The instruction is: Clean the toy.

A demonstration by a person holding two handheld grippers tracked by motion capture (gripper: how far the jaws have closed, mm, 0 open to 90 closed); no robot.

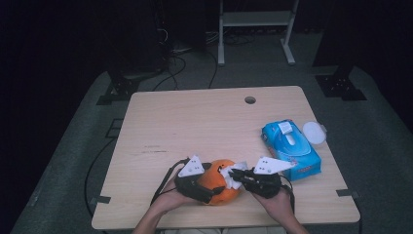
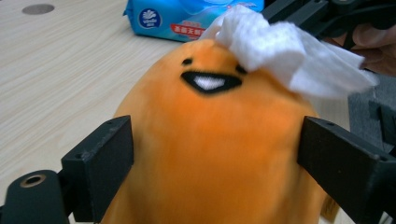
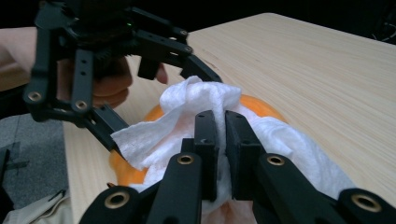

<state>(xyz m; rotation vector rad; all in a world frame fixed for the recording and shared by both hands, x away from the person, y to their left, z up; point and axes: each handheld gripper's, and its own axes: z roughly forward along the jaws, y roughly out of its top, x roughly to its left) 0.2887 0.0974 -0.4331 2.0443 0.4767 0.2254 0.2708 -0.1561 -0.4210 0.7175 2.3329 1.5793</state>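
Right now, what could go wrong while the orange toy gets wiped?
1. The left tool has the toy between wide jaws, and whether they press is unclear; a push may roll it off the near table edge.
2. The right tool pinches only a fold of the wipe, which could slip out.
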